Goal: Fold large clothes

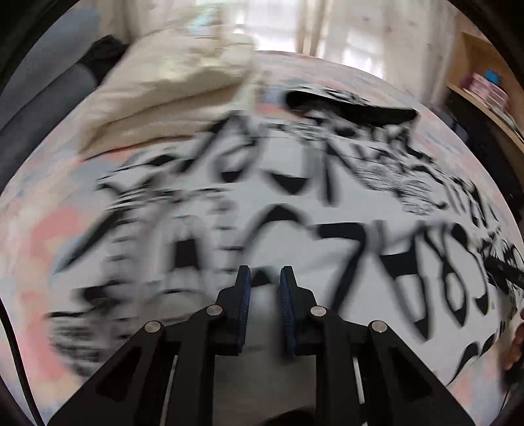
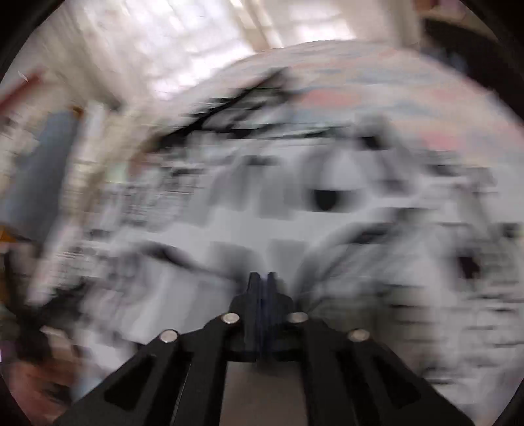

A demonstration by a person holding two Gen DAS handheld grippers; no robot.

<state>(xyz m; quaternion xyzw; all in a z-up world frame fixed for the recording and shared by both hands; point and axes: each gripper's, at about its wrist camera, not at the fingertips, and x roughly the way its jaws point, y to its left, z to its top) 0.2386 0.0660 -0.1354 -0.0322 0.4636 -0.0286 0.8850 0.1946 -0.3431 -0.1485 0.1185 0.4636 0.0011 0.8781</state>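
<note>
A large white garment with bold black print (image 1: 294,209) lies spread on a bed; the left wrist view is blurred by motion. My left gripper (image 1: 265,273) hovers over the garment's near part, jaws a little apart with nothing between them. In the right wrist view the same garment (image 2: 262,209) fills the frame, heavily blurred. My right gripper (image 2: 262,278) is over it with jaws pressed together; whether cloth is pinched between them is hidden by the blur.
A pastel pink-and-blue bedsheet (image 1: 42,236) covers the bed. A cream duvet (image 1: 163,88) is piled at the far left. A wooden shelf with boxes (image 1: 484,88) stands at the right. Curtained windows (image 1: 327,29) lie beyond.
</note>
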